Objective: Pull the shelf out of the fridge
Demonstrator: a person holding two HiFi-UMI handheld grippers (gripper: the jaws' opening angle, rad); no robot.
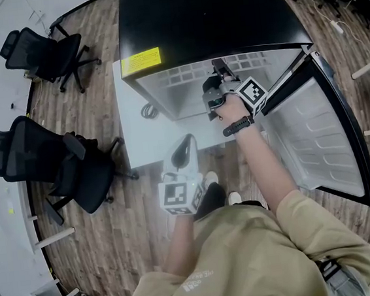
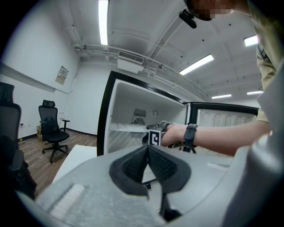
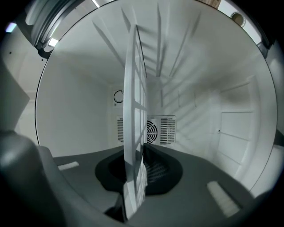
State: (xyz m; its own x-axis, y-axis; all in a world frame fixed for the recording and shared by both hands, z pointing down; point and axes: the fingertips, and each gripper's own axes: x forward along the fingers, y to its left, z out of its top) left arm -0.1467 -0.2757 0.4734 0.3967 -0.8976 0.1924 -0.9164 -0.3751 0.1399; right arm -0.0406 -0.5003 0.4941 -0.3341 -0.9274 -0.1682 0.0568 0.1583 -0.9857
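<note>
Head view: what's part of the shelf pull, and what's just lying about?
Job:
fridge
its open door
grid shelf
right gripper, shut on the shelf's front edge

Lying about:
two black office chairs
white table beside the fridge
left gripper, shut, holding nothing

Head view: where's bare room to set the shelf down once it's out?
Free: the white table left of the fridge, bare except a coiled cable by the fridge wall, and the wood floor between that table and the office chairs. Crowded: the fridge mouth, where the right gripper clamps the shelf, and the gap beside the open door.
</note>
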